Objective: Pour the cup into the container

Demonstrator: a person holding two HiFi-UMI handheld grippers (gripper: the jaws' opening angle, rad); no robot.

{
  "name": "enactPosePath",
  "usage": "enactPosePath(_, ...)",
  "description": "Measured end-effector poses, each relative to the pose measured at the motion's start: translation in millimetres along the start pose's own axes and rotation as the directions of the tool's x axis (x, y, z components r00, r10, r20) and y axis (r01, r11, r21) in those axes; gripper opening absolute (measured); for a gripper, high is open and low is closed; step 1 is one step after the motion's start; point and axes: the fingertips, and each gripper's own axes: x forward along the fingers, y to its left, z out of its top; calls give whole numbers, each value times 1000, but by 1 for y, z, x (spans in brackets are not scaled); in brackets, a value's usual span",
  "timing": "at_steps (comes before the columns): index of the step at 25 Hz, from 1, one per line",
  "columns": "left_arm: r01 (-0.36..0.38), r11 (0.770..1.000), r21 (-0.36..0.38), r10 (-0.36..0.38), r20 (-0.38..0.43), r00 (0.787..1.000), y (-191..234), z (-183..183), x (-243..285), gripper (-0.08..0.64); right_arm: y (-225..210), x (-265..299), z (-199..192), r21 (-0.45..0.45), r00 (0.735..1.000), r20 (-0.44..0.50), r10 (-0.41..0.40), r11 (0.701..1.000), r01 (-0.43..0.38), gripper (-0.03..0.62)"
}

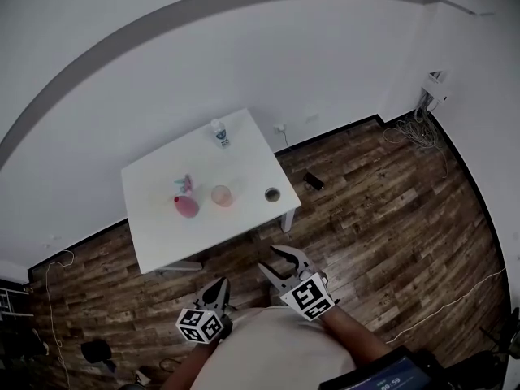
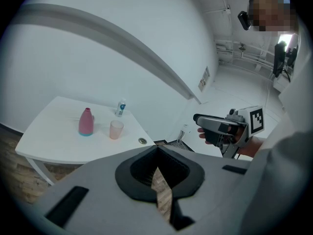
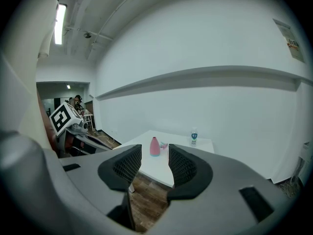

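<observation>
Pink cup (image 1: 222, 195) sat on the white table (image 1: 162, 234) between a pink bottle (image 1: 186, 206) to its left and a small dark pot (image 1: 271, 193) to its right, well away from both claws. Left gripper (image 1: 223, 283) was pinched closed on nothing, right gripper (image 1: 267, 258) gaped, empty

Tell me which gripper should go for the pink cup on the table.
Right, probably. The right gripper stands open with nothing between its jaws and reaches nearer the table. The left gripper is shut and held closer to the body. Both are well short of the cup.
</observation>
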Motion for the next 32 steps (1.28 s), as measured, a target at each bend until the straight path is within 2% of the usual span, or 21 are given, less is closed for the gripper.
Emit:
enactPosePath(18, -65, 997, -35, 67, 63, 996, 22, 14, -7, 9, -2, 21, -2, -97, 999, -43, 15, 995, -19, 173)
enactPosePath(19, -67, 997, -37, 69, 63, 996, 22, 14, -8, 9, -2, 21, -2, -113, 999, -45, 7, 994, -12, 168)
enactPosePath(20, -67, 997, -39, 70, 61, 996, 22, 14, -8, 9, -2, 20, -2, -128, 999, -42, -3, 992, -2, 128)
enactPosePath(21, -68, 997, -40, 70, 58, 996, 22, 13, -9, 9, -2, 19, -1, -136, 999, -37, -10, 991, 5, 117)
enactPosePath(27, -66, 997, -34, 68, 38, 997, 18, 8, -12, 9, 5, 13, 2, -118, 1000, 6, -9, 993, 9, 95)
enactPosePath(32, -65, 997, -33, 65, 15, 998, 15, 3, -14, 9, 7, 12, -1, -104, 1000, 3, -19, 994, 19, 95)
